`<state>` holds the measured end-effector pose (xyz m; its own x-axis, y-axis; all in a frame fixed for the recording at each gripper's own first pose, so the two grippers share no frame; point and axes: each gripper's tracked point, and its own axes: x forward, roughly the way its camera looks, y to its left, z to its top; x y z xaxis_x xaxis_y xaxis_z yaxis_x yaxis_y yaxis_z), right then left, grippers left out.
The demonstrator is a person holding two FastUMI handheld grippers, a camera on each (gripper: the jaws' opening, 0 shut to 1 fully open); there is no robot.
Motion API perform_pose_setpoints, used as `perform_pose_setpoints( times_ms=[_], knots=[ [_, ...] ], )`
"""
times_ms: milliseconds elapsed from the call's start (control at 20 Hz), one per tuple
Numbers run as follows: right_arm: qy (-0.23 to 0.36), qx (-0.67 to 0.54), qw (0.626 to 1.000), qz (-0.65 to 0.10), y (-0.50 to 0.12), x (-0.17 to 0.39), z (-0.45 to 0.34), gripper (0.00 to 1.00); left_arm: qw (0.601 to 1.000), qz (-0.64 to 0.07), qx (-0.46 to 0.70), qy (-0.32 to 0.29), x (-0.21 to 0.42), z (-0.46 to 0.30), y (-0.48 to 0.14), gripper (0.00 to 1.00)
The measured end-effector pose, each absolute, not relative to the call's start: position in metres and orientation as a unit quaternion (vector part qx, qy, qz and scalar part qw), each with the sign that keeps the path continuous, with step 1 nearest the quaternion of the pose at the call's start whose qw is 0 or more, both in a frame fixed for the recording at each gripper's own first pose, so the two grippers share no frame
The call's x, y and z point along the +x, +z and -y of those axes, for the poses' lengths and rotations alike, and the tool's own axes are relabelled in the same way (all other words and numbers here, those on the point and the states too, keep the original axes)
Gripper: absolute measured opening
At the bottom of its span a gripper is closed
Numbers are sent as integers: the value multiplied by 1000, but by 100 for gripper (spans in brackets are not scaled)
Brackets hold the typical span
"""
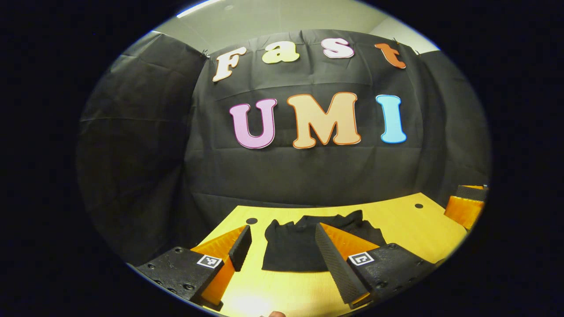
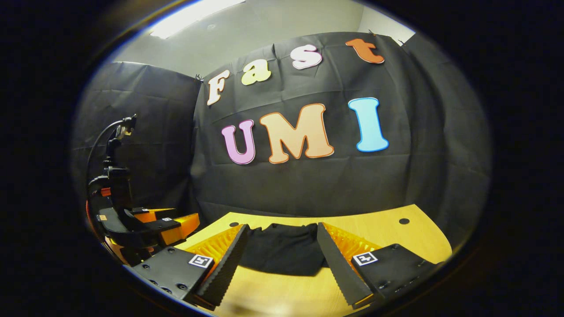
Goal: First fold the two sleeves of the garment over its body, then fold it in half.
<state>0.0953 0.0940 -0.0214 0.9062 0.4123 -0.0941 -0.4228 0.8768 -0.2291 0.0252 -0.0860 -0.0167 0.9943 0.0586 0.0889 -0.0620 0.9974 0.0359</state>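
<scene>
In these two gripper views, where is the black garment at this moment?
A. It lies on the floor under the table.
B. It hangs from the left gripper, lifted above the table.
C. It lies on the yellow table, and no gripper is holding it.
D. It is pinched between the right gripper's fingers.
C: the black garment lies on the yellow table, ahead of the open left gripper and the open right gripper.

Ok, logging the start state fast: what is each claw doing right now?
Left claw: open, holding nothing, above the table before the dark garment.
Right claw: open, holding nothing.
</scene>
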Motion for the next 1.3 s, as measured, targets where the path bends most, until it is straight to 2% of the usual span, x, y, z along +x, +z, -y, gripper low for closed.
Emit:
perform_pose_setpoints(
  times_ms=[50, 100, 150, 250, 300, 350, 400, 450, 500, 550, 600, 800, 850, 900, 1150, 1200, 1250, 1300],
  knots=[
    [212, -121, 969, -30, -31, 87, -86, 94, 998, 47, 26, 31, 17, 89, -17, 94],
    [208, -116, 971, -38, -38, 82, -80, 97, 998, 48, 36, 29, 10, 92, -18, 94],
    [203, -108, 972, -44, -41, 77, -75, 98, 997, 49, 48, 25, 5, 96, -19, 89],
    [196, -86, 976, -47, -43, 73, -70, 98, 997, 46, 68, 16, -2, 102, -23, 90],
    [194, -76, 977, -46, -42, 72, -70, 94, 996, 49, 73, 11, -4, 105, -23, 90],
    [191, -72, 978, -43, -40, 72, -70, 94, 996, 50, 76, 8, -4, 107, -22, 99],
    [184, -73, 979, -36, -37, 73, -70, 94, 996, 45, 76, 1, -6, 110, -26, 91],
    [177, -78, 981, -29, -36, 75, -69, 93, 996, 42, 76, -13, -7, 115, -29, 91],
    [171, -80, 982, -29, -38, 74, -70, 98, 996, 41, 76, -24, -9, 118, -30, 91],
    [168, -80, 982, -36, -43, 69, -73, 94, 996, 40, 76, -31, -10, 117, -29, 91],
    [170, -75, 982, -42, -48, 62, -79, 98, 996, 39, 74, -39, -11, 115, -29, 91],
    [151, -83, 984, -47, -59, 46, -87, 97, 995, 39, 59, -69, -14, 108, -26, 91],
    [141, -87, 985, -44, -57, 42, -86, 93, 995, 36, 59, -77, -14, 107, -25, 91],
    [132, -88, 986, -41, -55, 37, -85, 98, 994, 31, 60, -88, -13, 108, -26, 91],
    [95, -65, 993, -33, -56, 31, -85, 98, 989, 42, 60, -126, -9, 114, -18, 91],
    [92, -57, 993, -37, -57, 21, -83, 94, 988, 45, 58, -135, -10, 117, -16, 90],
    [90, -58, 994, -35, -58, 22, -85, 98, 987, 47, 60, -145, -10, 120, -16, 90],
    [85, -63, 994, -33, -58, 21, -86, 97, 985, 47, 62, -154, -10, 122, -17, 90]
  ],
)
